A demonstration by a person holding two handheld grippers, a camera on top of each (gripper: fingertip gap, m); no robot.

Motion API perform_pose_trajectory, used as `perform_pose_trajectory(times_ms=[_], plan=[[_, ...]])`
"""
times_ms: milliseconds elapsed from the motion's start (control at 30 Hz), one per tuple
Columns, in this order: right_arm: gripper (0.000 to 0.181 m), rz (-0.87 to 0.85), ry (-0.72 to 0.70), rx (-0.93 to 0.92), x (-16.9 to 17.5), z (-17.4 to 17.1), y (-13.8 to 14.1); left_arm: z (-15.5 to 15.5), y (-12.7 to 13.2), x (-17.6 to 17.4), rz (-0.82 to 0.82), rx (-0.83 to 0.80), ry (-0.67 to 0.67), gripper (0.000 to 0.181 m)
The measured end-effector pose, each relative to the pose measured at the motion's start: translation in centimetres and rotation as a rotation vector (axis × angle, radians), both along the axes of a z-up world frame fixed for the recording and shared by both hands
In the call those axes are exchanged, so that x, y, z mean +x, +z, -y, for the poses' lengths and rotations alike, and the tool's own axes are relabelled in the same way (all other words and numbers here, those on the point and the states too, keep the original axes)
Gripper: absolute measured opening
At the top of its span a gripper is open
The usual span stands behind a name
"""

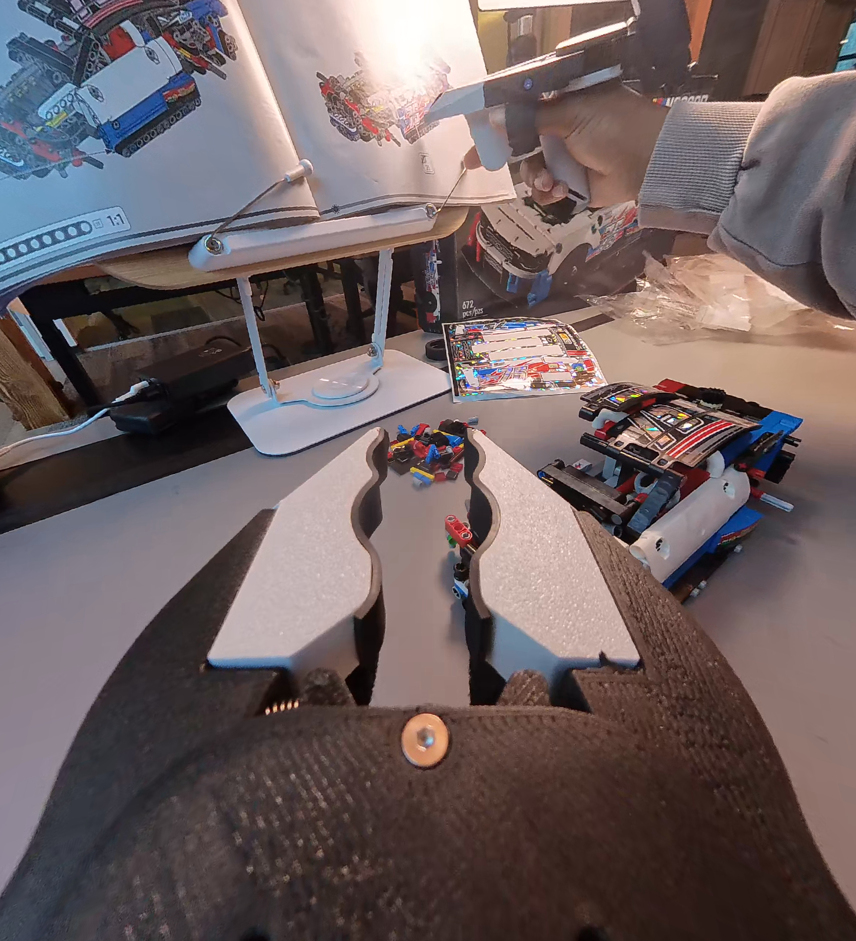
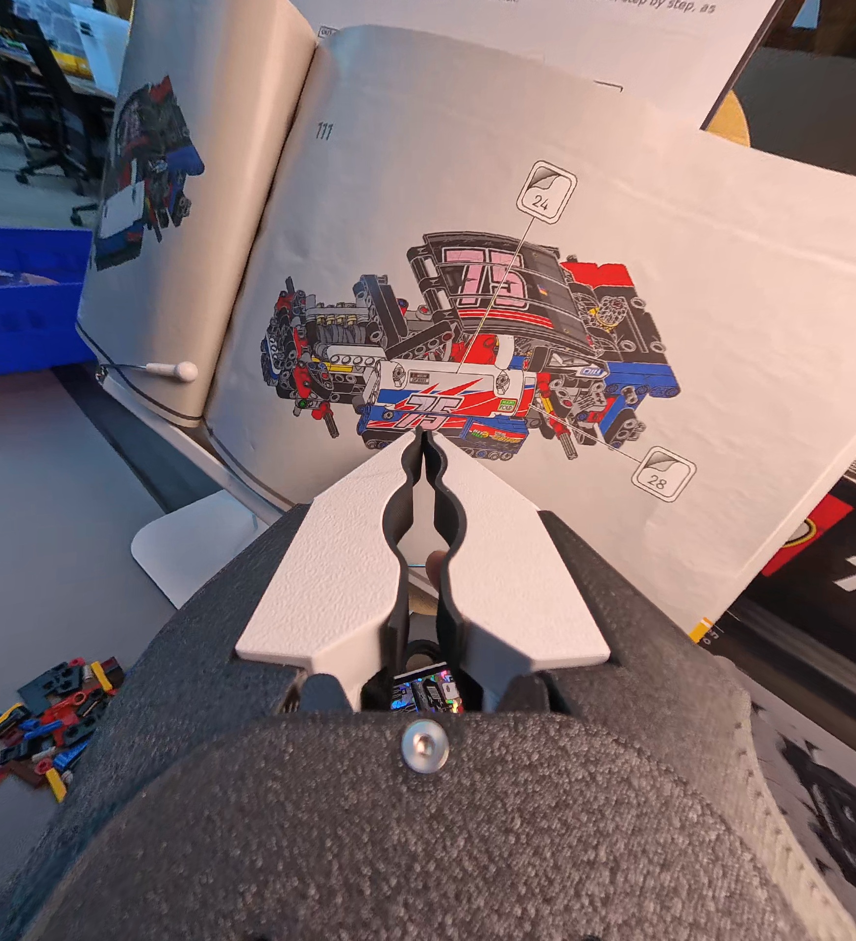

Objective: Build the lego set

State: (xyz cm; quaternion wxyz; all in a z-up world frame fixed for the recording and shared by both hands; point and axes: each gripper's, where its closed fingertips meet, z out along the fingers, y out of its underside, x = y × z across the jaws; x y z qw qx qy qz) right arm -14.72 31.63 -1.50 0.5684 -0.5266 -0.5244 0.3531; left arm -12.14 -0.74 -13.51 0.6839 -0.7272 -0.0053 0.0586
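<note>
Left tool spread, empty, low over counter. Right tool pressed together, tip at instruction book. Half-built car right of loose pieces (light, stiff, snap-fit joints fragile); grip by lower frame, not stickered roof.

Matt paper booklet; holographic glossy sticker sheet; crinkled clear plastic bag.

Hidden and cut off

Small red part half behind left finger; booklet cropped at top; sticker sheet glimpsed only between right fingers.
</note>
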Motion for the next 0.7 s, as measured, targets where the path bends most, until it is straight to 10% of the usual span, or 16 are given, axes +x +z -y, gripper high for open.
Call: perform_pose_trajectory(times_ms=[433,700], plan=[[0.027,-0.046,0.195,-0.077,8.7,8.7,-1.5,0.3,1.3,1.7,0.01,0.041,-0.106,0.053],[0.084,0.332,0.366,-0.184,19.8,15.8,-11.9,-0.1,0.8,3.4,0.077,0.0,-0.229,0.071]])
